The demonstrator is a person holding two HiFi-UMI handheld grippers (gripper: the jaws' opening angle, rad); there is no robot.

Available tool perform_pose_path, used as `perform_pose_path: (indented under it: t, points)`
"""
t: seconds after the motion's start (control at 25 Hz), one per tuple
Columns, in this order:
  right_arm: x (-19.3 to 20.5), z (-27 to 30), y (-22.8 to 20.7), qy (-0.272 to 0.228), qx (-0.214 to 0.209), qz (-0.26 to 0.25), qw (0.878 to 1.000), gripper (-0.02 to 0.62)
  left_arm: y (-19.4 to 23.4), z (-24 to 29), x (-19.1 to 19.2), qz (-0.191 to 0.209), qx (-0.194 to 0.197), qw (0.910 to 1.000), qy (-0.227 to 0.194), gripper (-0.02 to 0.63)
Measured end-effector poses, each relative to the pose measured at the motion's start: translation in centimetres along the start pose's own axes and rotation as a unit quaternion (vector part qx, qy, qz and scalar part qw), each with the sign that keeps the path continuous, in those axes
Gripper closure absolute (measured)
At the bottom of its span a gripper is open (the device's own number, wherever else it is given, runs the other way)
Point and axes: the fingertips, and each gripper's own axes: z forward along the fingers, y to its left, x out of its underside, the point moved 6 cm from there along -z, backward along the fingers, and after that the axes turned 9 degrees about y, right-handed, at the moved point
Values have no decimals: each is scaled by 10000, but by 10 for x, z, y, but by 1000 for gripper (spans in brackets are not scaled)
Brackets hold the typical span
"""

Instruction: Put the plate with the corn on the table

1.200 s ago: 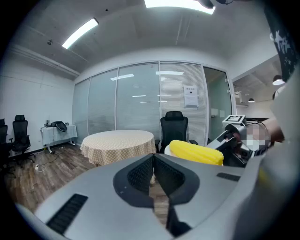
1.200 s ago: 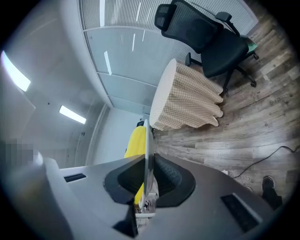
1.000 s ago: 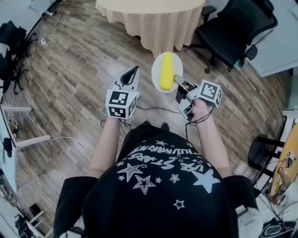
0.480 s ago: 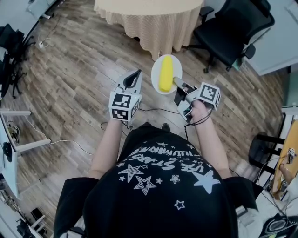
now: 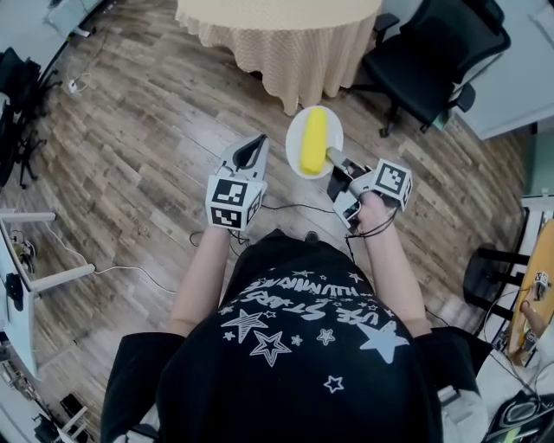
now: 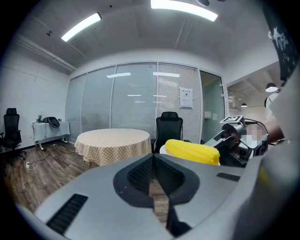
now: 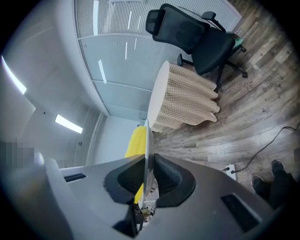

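A white plate carrying a yellow corn cob is held in the air over the wooden floor. My right gripper is shut on the plate's near rim. In the right gripper view the plate shows edge-on between the jaws, with the corn on its left face. My left gripper hovers just left of the plate, shut and holding nothing. From the left gripper view the corn lies to the right beyond the gripper. The round table with a beige checked cloth stands ahead.
A black office chair stands right of the table. A cable trails on the floor by the person's feet. White desk frames line the left side. In the left gripper view, glass walls and a second chair lie beyond the table.
Both grippers and the plate have drifted slightly right and nearer to the body in the head view. The right gripper's hold on the plate is unchanged.
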Motion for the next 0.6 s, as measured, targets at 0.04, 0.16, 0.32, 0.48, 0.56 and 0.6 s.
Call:
perform_pose_path:
  t: [0.04,0.16,0.32,0.48,0.56,0.6]
  points:
    - [1,3,1,-15,-15,-16,10000,549,3,-1,-1,1,23,10000,-25,598]
    - [5,12,6,-77,-69,-7,9999,549,16,-3,-1,-8,76,9999,-90,598]
    - [2,24,4,-177,11,106,9998,549,31,2,3,-37,123,9999,-33,598]
    - [-11,31,3,-215,79,161,9996,549,43,11,-3,-36,105,9999,-3,598]
    - [-14,34,0,-215,65,148,9996,549,46,13,0,-58,86,9999,7,598]
    - [-18,36,-1,-207,68,141,9997,549,49,15,1,-72,74,9999,11,598]
